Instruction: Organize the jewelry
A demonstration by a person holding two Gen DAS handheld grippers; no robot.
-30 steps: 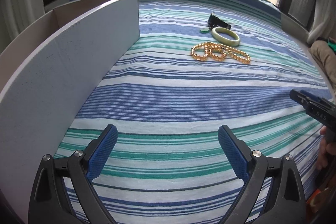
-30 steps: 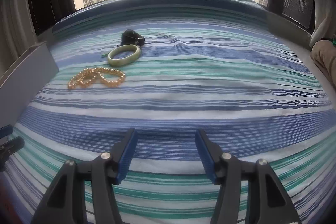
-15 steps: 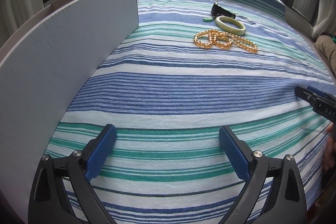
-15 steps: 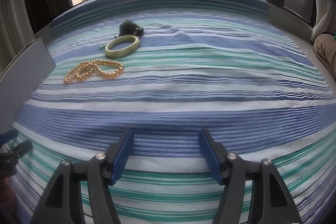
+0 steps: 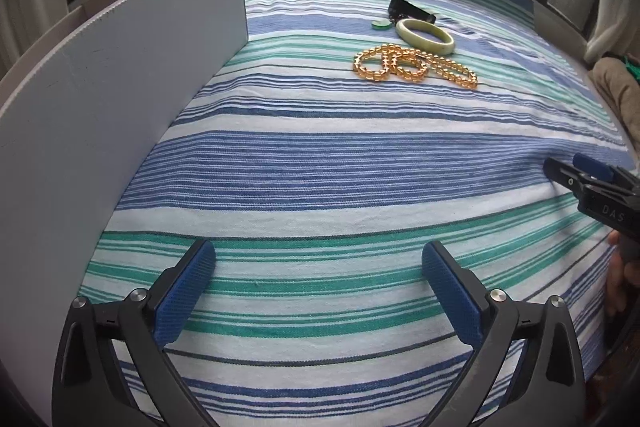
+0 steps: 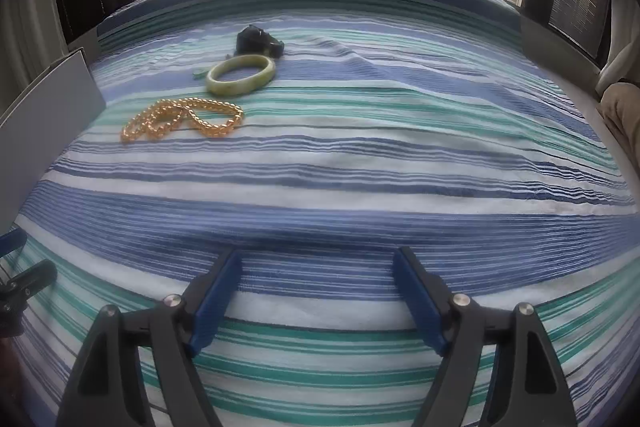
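A gold bead necklace (image 5: 414, 66) (image 6: 182, 122), a pale green jade bangle (image 5: 425, 37) (image 6: 241, 79), a small green pendant (image 5: 381, 24) and a black item (image 5: 408, 9) (image 6: 258, 41) lie together far ahead on the striped blue-green cloth. My left gripper (image 5: 318, 259) is open and empty, low over the cloth. My right gripper (image 6: 318, 265) is open and empty, well short of the jewelry. Each gripper shows at the edge of the other's view: the right one (image 5: 576, 171), the left one (image 6: 24, 267).
A grey open box (image 5: 100, 99) stands at the left; its tall side wall also shows in the right wrist view (image 6: 44, 111). A beige cushion (image 5: 620, 91) lies at the right edge. Windows and curtains lie beyond the far edge.
Both grippers have moved a little forward toward the jewelry, which now looks nearer. Both stay open and empty. The jewelry has not moved.
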